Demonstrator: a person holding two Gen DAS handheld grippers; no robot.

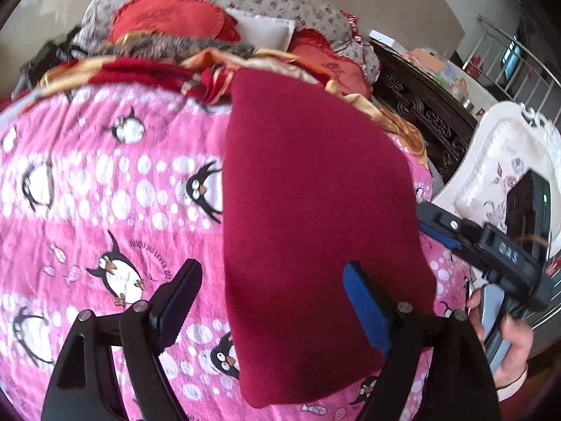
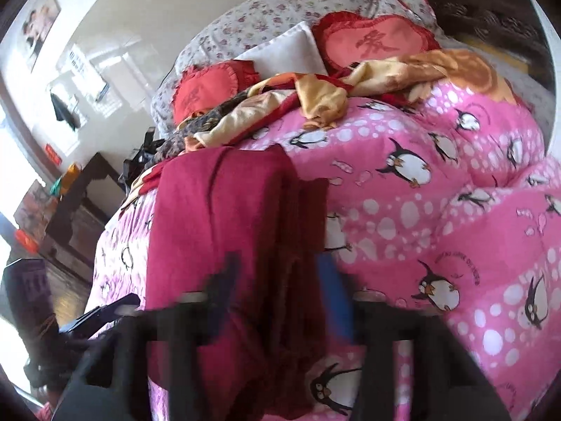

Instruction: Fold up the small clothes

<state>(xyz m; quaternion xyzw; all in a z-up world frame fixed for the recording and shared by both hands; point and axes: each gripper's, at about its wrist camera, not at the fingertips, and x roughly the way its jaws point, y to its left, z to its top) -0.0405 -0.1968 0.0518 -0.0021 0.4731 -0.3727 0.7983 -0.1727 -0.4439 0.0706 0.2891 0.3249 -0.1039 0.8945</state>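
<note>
A dark red knitted garment (image 1: 315, 210) lies folded into a long strip on the pink penguin blanket (image 1: 105, 193). My left gripper (image 1: 270, 273) is open just above its near end, one finger over the blanket, the other over the cloth. My right gripper (image 1: 434, 224) shows at the garment's right edge, held by a hand. In the right wrist view the garment (image 2: 217, 217) lies ahead and my right gripper (image 2: 277, 270) is blurred, its fingers spread over the cloth folds, holding nothing.
Red heart cushions (image 2: 371, 45), a white pillow (image 2: 291, 52), a floral quilt (image 1: 273, 0) and an orange blanket (image 2: 326, 94) are heaped at the bed's head. A dark carved cabinet (image 1: 427, 115) and a white chair (image 1: 498, 161) stand to the right.
</note>
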